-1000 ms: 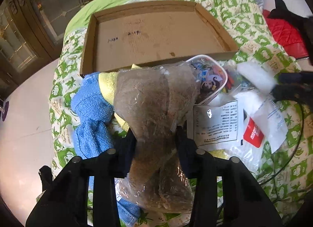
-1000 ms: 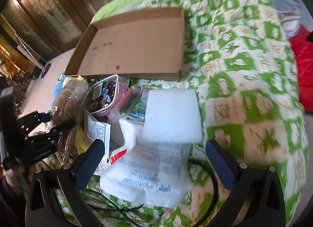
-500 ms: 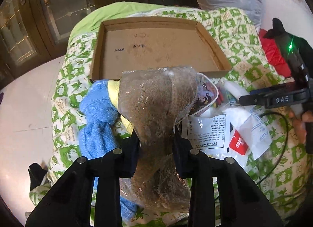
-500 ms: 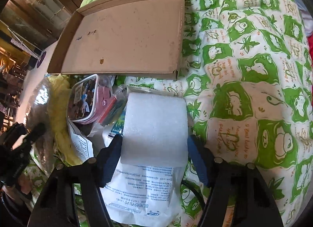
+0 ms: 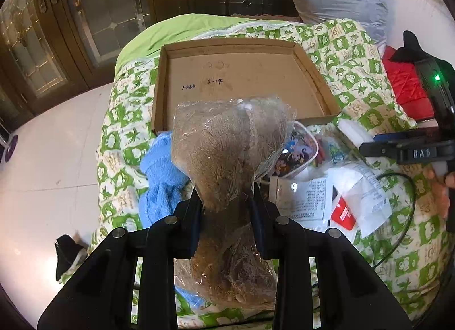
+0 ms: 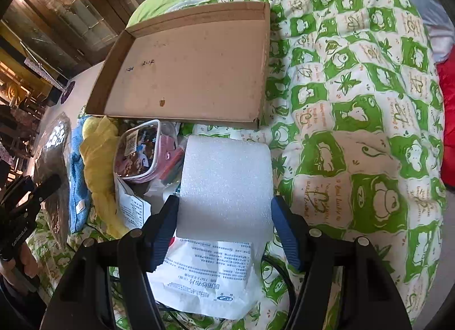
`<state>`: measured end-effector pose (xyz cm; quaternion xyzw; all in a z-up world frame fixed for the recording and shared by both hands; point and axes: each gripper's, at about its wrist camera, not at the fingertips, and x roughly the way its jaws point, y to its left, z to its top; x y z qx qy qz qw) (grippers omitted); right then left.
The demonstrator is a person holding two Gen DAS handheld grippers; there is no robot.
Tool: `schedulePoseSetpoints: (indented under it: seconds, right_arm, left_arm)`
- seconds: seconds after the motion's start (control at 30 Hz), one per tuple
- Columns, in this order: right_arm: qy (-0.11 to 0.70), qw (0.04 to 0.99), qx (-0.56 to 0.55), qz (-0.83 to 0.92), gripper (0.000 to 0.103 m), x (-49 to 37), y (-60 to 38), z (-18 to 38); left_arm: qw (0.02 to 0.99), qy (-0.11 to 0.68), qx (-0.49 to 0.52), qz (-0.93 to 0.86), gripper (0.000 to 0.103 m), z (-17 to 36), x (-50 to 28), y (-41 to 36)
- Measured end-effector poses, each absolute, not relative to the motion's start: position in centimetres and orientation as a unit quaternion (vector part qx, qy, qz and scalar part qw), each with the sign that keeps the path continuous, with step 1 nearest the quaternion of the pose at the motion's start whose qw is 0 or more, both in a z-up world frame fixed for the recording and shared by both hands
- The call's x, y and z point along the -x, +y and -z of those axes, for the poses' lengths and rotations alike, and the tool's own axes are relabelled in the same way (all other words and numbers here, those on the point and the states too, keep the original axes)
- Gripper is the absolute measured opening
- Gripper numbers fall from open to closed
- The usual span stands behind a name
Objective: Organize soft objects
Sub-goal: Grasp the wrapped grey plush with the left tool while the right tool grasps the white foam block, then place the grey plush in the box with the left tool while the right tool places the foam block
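My left gripper (image 5: pixel 226 196) is shut on a clear plastic bag of brown fibre (image 5: pixel 227 145), pinching its narrow waist and holding it above the bedspread. In the right wrist view that bag (image 6: pixel 55 159) hangs at the far left in the left gripper (image 6: pixel 28 196). My right gripper (image 6: pixel 224 202) is shut on a white foam block (image 6: pixel 226 182), with both blue pads against its sides. An empty shallow cardboard tray (image 5: pixel 244 45) (image 6: pixel 184 118) lies just beyond both items. The right gripper (image 5: pixel 406 150) also shows at the right edge of the left wrist view.
On the green-and-white quilt (image 6: pixel 355 102) lie a blue towel (image 5: pixel 162 170), a yellow cloth (image 6: pixel 99 153), a cartoon-print pouch (image 6: pixel 139 150), printed white packets (image 6: pixel 210 273) and a black cable (image 5: pixel 403 207). Red fabric (image 5: pixel 403 82) lies at the right; pale floor (image 5: pixel 48 159) borders the bed's left edge.
The right gripper's jaws went from wide open around the foam block to closed on its sides. The left gripper squeezed the fibre bag tighter and lifted it higher over the pile.
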<state>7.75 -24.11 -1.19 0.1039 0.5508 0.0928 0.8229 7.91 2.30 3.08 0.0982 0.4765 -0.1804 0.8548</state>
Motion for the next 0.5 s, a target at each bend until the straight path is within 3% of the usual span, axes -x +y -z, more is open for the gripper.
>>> schedulePoseSetpoints:
  seconds: [0.5]
  right_arm:
    - [0.537,0.829,-0.118,-0.101,0.066,-9.9,-23.2,0.3]
  left_arm:
    - [0.859,0.480,-0.084,0.160,0.029,-4.0,-12.4,-0.8]
